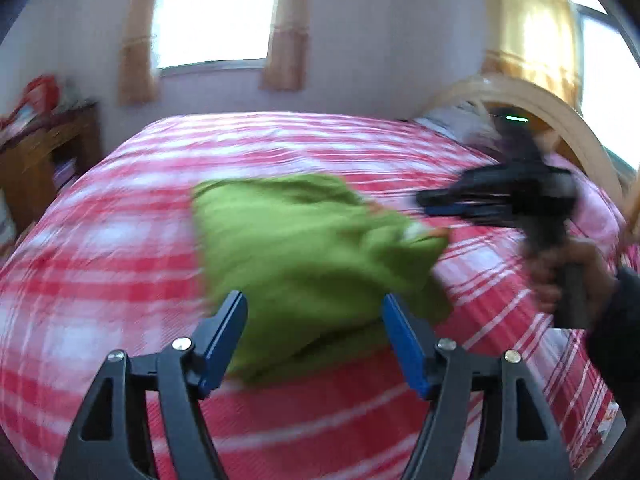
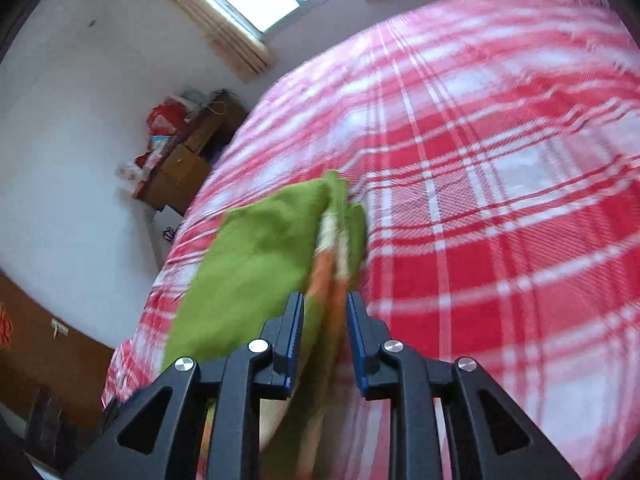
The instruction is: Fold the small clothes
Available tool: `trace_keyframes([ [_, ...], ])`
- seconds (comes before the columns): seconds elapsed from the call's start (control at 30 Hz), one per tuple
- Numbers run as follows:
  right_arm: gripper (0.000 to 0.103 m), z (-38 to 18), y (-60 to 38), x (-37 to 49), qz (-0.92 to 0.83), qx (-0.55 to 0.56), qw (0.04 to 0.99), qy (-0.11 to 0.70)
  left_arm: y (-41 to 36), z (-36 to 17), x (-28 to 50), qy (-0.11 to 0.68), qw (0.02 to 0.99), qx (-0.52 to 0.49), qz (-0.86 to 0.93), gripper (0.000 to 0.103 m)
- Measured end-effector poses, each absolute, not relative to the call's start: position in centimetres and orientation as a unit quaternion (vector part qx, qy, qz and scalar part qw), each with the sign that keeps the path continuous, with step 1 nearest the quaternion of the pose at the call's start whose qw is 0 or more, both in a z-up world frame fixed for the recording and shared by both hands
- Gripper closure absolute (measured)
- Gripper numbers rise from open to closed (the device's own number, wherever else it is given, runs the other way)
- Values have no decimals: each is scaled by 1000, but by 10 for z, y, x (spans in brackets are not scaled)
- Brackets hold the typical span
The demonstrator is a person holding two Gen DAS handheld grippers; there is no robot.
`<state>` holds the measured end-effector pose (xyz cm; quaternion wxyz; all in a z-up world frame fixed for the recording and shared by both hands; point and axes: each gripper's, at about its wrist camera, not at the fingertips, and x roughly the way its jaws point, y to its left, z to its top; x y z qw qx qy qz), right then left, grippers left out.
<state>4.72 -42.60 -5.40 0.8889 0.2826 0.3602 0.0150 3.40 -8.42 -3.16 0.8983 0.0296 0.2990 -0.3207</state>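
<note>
- The small green cloth garment (image 1: 304, 256) lay bunched on the bed's red-and-white plaid cover (image 1: 120, 240), near the middle of it, with an orange and cream trimmed edge (image 2: 334, 256) showing in the right wrist view.
- The left tongs (image 1: 314, 320) stood wide open and empty, their blue pads (image 1: 224, 336) hovering over the near edge of the garment; contact could not be told through the blur.
- The right tongs (image 2: 324, 320) were nearly closed on the trimmed edge of the garment, which ran up between the two blue pads (image 2: 294, 332).
- In the left wrist view the right tongs (image 1: 436, 202) came in from the right, close to the garment's right end.
- A wooden cabinet (image 2: 184, 160) stood against the wall beside the bed, with red items piled on top.
- A curtained window (image 1: 216, 20) was set in the far wall.
</note>
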Motion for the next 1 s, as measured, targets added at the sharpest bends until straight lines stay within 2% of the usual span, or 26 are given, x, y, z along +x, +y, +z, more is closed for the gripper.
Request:
trace_keyframes([
  [0.07, 77, -37, -409, 29, 21, 255, 900, 352, -68, -41, 38, 319, 901, 18, -294, 30],
  [0.13, 68, -25, -387, 20, 40, 226, 909, 347, -61, -51, 44, 343, 901, 21, -264, 30],
  [0.2, 45, -20, -371, 21, 48, 205, 913, 350, -64, -56, 47, 351, 900, 22, -258, 30],
  [0.3, 43, -24, -346, 27, 65, 180, 911, 366, -75, -57, 51, 342, 905, 48, -248, 25],
  [0.43, 43, -51, -318, 35, 39, 108, 900, 421, -95, -66, 62, 329, 913, 99, -220, 24],
  [0.47, 44, -60, -314, 36, 32, 96, 894, 437, -92, -70, 66, 336, 912, 95, -215, 24],
  [0.5, 52, -69, -310, 37, 26, 86, 889, 449, -86, -71, 66, 345, 909, 81, -220, 28],
  [0.53, 58, -75, -307, 34, 24, 78, 888, 452, -81, -72, 70, 356, 903, 57, -232, 41],
  [0.57, 69, -78, -304, 30, 20, 73, 892, 446, -77, -72, 73, 366, 894, 31, -255, 50],
  [0.6, 81, -78, -307, 25, 20, 84, 893, 441, -75, -71, 72, 373, 886, 16, -276, 69],
  [0.63, 83, -76, -314, 19, 28, 122, 895, 428, -72, -70, 71, 374, 878, 4, -298, 78],
  [0.8, 90, -64, -351, -25, 56, 297, 889, 343, -59, -54, 52, 346, 881, 5, -322, 80],
  [1.0, 92, -104, -368, -48, 28, 346, 871, 347, -34, -55, 44, 356, 878, 6, -319, 80],
])
